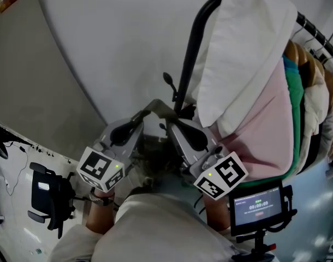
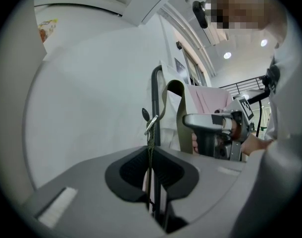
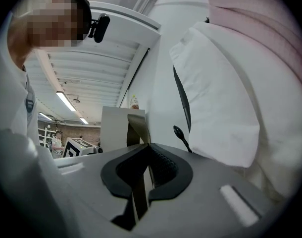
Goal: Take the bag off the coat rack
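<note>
In the left gripper view, the left hand-held gripper at bottom centre is clamped fully on the bag's olive strap. The strap rises upright mid-frame and arches over beside the black coat rack pole. The right hand-held gripper pinches another upright run of it.

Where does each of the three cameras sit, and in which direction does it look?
Head view: on the person's head, facing steeply down at the left tool, right tool and rack pole; the person's shirt shows.
Left gripper view: on the left tool, facing along its jaws, shut on the olive strap, toward the pole; the right hand shows.
Right gripper view: on the right tool, facing along its jaws, also shut on the strap, toward a white garment; the shirt shows.
Shared: all three show strap and pole.
</note>
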`<state>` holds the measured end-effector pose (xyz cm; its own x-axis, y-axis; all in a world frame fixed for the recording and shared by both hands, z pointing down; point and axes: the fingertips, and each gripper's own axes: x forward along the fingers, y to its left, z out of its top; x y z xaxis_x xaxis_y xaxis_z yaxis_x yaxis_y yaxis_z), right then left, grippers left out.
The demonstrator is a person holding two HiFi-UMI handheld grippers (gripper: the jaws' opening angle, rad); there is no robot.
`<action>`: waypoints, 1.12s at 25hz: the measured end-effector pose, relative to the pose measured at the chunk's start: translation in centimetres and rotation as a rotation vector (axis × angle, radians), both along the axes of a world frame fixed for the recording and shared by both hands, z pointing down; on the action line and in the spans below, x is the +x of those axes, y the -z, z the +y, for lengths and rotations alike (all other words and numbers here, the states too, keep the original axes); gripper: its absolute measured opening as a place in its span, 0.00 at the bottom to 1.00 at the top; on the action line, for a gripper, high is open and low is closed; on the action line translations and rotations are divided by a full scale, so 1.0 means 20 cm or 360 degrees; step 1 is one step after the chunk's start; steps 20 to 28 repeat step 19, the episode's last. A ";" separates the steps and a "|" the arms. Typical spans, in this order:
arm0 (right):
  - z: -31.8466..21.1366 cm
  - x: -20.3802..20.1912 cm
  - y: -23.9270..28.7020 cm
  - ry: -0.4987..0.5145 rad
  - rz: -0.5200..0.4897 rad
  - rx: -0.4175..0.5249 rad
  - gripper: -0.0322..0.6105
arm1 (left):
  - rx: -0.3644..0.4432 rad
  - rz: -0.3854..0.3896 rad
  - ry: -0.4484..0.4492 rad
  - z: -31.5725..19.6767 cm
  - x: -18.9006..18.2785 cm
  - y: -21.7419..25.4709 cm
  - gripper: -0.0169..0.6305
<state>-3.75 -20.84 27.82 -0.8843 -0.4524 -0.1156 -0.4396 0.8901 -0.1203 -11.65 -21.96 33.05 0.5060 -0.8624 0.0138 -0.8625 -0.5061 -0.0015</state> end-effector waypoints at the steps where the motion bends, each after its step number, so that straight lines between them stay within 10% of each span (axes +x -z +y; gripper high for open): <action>1: 0.00 0.00 0.00 -0.0003 -0.0001 -0.0004 0.06 | -0.0001 0.0000 0.0003 0.00 0.00 0.00 0.06; 28: -0.01 -0.01 -0.01 0.0028 0.0018 -0.0017 0.06 | -0.0016 0.0003 0.0020 -0.01 -0.01 -0.01 0.06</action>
